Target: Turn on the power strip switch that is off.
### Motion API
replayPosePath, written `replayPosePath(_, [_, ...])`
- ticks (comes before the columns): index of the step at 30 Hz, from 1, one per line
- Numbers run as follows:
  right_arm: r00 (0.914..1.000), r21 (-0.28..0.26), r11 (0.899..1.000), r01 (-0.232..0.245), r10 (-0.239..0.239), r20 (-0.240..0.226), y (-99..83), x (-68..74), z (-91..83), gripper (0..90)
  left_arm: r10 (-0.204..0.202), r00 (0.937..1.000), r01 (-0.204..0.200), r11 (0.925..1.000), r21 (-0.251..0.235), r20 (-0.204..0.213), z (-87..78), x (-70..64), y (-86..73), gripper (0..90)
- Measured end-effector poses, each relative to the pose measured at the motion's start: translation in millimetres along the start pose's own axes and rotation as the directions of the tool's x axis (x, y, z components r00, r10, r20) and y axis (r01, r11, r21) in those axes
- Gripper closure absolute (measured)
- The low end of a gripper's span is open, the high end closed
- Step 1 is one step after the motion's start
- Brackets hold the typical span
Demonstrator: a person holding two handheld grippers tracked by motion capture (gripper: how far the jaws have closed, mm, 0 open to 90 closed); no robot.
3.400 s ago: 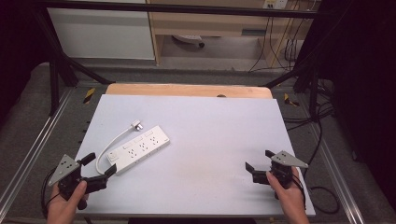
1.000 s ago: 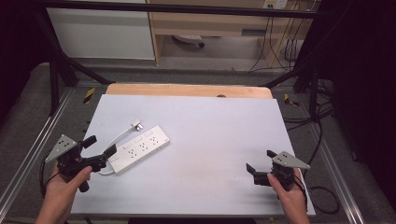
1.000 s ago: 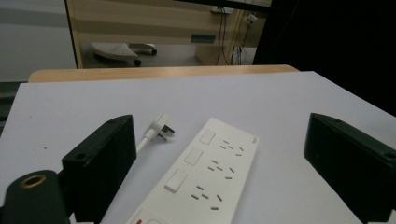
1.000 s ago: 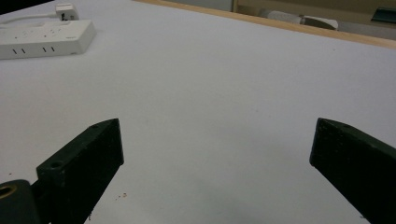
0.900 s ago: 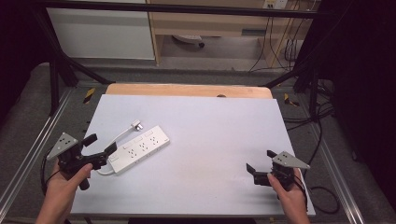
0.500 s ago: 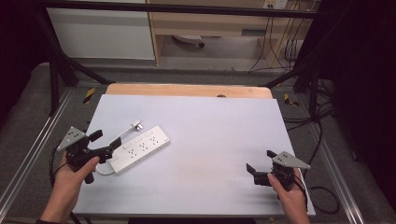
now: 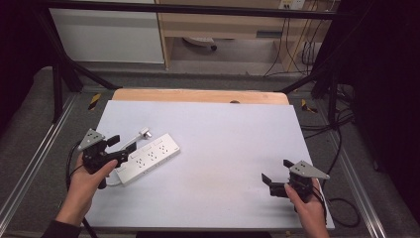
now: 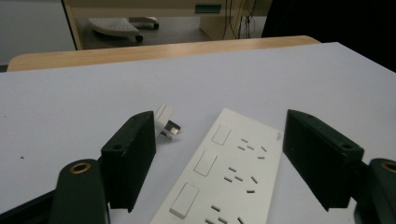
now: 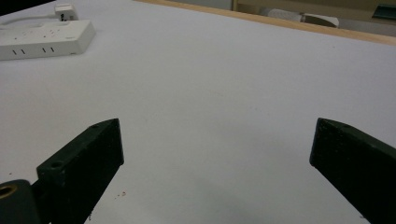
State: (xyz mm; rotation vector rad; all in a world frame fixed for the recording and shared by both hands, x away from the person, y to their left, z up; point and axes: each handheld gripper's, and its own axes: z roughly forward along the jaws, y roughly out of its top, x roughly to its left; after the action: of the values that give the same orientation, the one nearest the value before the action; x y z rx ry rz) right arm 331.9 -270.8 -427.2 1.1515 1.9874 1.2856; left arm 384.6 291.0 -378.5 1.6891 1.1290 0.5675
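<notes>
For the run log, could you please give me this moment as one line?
left tongs: open, jaws astride power strip | right tongs: open, apart over bare table | plug: unplugged, lying beside strip

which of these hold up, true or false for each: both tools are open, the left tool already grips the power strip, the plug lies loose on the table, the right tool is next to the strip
1. Both tools are open. True: the left tool and the right tool each show their jaws spread wide.
2. The left tool grips the power strip. False: the strip lies between the open jaws, not clamped.
3. The plug lies loose on the table. True: it rests on the white surface beside the strip.
4. The right tool is next to the strip. False: it is far off, near the table's other side.
</notes>
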Motion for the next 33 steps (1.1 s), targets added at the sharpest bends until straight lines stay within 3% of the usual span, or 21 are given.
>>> replayPosePath(10, [1.0,0.003,1.0,-0.002,0.002,-0.007,-0.8,-1.7,0.4,3.6,0.078,0.9964,-0.08,0.9943,0.07,0.032,14.4,-9.8,-0.6,43.7])
replayPosePath(20, [1.0,0.008,1.0,-0.006,0.006,-0.006,-1.3,-2.2,0.8,3.8,0.088,0.9959,-0.09,0.9908,0.101,0.02,23.8,-8.6,-2.0,64.2])
replayPosePath(33, [1.0,0.013,1.0,0.0,0.0,-0.008,-1.7,-3.0,1.2,4.0,0.1,0.994,-0.106,0.9833,0.148,0.044,35.3,-6.2,-5.5,79.9])
